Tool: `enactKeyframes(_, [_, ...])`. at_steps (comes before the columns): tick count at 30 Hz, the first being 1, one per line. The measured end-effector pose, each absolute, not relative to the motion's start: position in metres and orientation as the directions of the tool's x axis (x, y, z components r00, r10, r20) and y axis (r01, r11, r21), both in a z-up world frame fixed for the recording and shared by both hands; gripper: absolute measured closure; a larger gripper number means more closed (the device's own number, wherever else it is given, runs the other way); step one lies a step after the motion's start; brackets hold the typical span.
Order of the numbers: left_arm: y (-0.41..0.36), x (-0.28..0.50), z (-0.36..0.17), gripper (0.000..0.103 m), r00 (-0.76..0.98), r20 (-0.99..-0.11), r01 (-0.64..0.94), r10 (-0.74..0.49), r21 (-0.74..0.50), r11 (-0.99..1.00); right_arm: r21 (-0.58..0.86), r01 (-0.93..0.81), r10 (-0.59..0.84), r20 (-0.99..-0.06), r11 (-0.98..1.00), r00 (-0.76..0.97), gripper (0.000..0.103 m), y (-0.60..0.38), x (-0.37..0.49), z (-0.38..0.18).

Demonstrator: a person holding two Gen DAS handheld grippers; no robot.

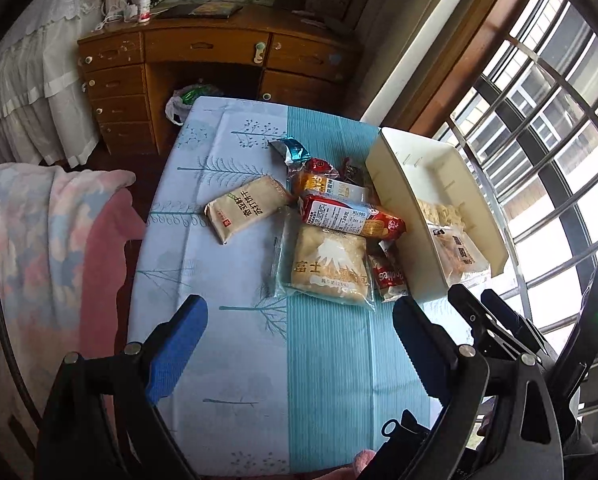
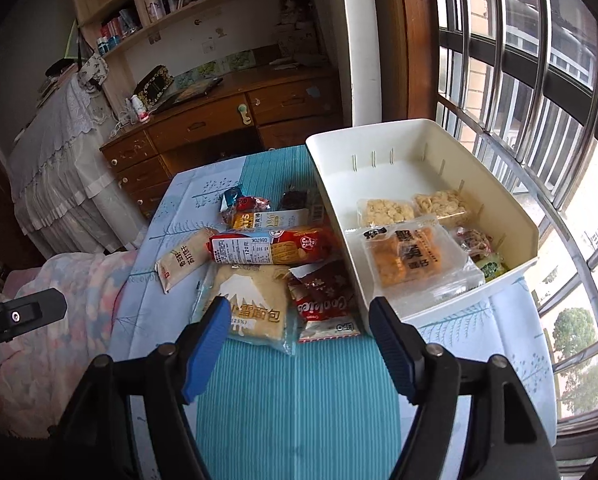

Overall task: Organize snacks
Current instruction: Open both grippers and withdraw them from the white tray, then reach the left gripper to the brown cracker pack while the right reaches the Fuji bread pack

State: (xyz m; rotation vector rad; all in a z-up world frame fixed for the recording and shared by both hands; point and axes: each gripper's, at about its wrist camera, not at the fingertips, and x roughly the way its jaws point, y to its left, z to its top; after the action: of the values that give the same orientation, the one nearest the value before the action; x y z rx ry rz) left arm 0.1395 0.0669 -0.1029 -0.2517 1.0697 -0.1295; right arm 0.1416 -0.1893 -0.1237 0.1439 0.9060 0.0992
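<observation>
Loose snacks lie on the blue tablecloth (image 1: 331, 360): a Fuji bread packet (image 1: 329, 264) (image 2: 251, 304), a red biscuit roll (image 1: 351, 218) (image 2: 275, 246), a beige cracker pack (image 1: 245, 208) (image 2: 183, 258), a red cookies packet (image 1: 389, 276) (image 2: 327, 304) and smaller wrappers behind. To their right stands a white bin (image 1: 395, 184) (image 2: 331, 184), holding an orange snack packet (image 2: 407, 260) and two crisp bars (image 2: 385, 210). My left gripper (image 1: 299, 340) hangs open over bare cloth. My right gripper (image 2: 301, 340) is open above the bread and cookies packets, holding nothing.
A wooden desk (image 1: 203, 52) (image 2: 219, 120) stands beyond the table's far end, with a plastic bag (image 1: 187, 100) under it. A pink patterned blanket (image 1: 47, 240) lies at the left. A barred window (image 2: 519, 120) runs along the right, close to the bin.
</observation>
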Motion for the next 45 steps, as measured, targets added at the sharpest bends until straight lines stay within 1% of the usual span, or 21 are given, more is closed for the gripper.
enactKeyframes(6, [0.082,0.151,-0.102,0.01,0.457,-0.855,0.113,-0.245,-0.217,0.97,0.202,0.071,0.114,-0.773,0.977,0.624,0.03,-0.166,0.128,-0.128])
enactKeyframes(7, [0.084,0.153,-0.103,0.01,0.449,-0.858,0.132,-0.249,-0.212,0.968,0.209,0.084,0.112,-0.774,0.974,0.623,0.029,-0.163,0.127,-0.13])
enactKeyframes(9, [0.088,0.158,-0.105,0.01,0.432,-0.865,0.16,-0.256,-0.206,0.965,0.224,0.107,0.11,-0.775,0.969,0.623,0.023,-0.157,0.123,-0.133])
enactKeyframes(10, [0.09,0.161,-0.107,0.01,0.423,-0.868,0.17,-0.26,-0.206,0.964,0.231,0.115,0.112,-0.777,0.966,0.619,0.023,-0.154,0.121,-0.134])
enactKeyframes(13, [0.097,0.17,-0.111,0.01,0.393,-0.88,0.184,-0.267,-0.21,0.96,0.239,0.129,0.118,-0.794,0.962,0.596,0.022,-0.145,0.117,-0.139])
enactKeyframes(16, [0.1,0.182,-0.115,0.01,0.363,-0.898,0.196,-0.249,-0.188,0.962,0.239,0.115,0.132,-0.809,0.964,0.573,0.02,-0.136,0.115,-0.142])
enactKeyframes(18, [0.102,0.19,-0.119,0.01,0.341,-0.911,0.197,-0.23,-0.17,0.966,0.245,0.101,0.149,-0.815,0.964,0.56,0.017,-0.131,0.115,-0.144])
enactKeyframes(22, [0.108,0.206,-0.126,0.01,0.299,-0.928,0.186,-0.223,-0.172,0.967,0.253,0.071,0.179,-0.83,0.965,0.528,0.013,-0.119,0.118,-0.152])
enactKeyframes(25, [0.111,0.218,-0.131,0.01,0.279,-0.939,0.175,-0.203,-0.158,0.972,0.258,0.058,0.191,-0.831,0.964,0.523,0.006,-0.114,0.123,-0.156])
enactKeyframes(28, [0.111,0.231,-0.136,0.01,0.263,-0.95,0.162,-0.171,-0.131,0.978,0.253,0.067,0.182,-0.833,0.965,0.523,0.003,-0.11,0.132,-0.162])
enactKeyframes(30, [0.111,0.24,-0.14,0.01,0.248,-0.954,0.15,-0.171,-0.136,0.979,0.243,0.083,0.165,-0.836,0.967,0.524,0.0,-0.107,0.14,-0.168])
enactKeyframes(33, [0.109,0.256,-0.151,0.01,0.221,-0.958,0.148,-0.184,-0.154,0.977,0.211,0.098,0.135,-0.855,0.973,0.501,0.0,-0.103,0.154,-0.177])
enactKeyframes(36, [0.104,0.273,-0.166,0.01,0.201,-0.968,0.146,-0.152,-0.124,0.981,0.189,0.071,0.131,-0.862,0.979,0.489,0.0,-0.098,0.164,-0.185])
enactKeyframes(40, [0.099,0.296,-0.188,0.01,0.176,-0.972,0.134,-0.157,-0.134,0.982,0.141,0.041,0.105,-0.876,0.989,0.471,0.0,-0.093,0.177,-0.2])
enactKeyframes(45, [0.09,0.323,-0.219,0.01,0.154,-0.982,0.143,-0.105,-0.083,0.986,0.116,0.027,0.089,-0.874,0.993,0.477,0.0,-0.09,0.192,-0.219])
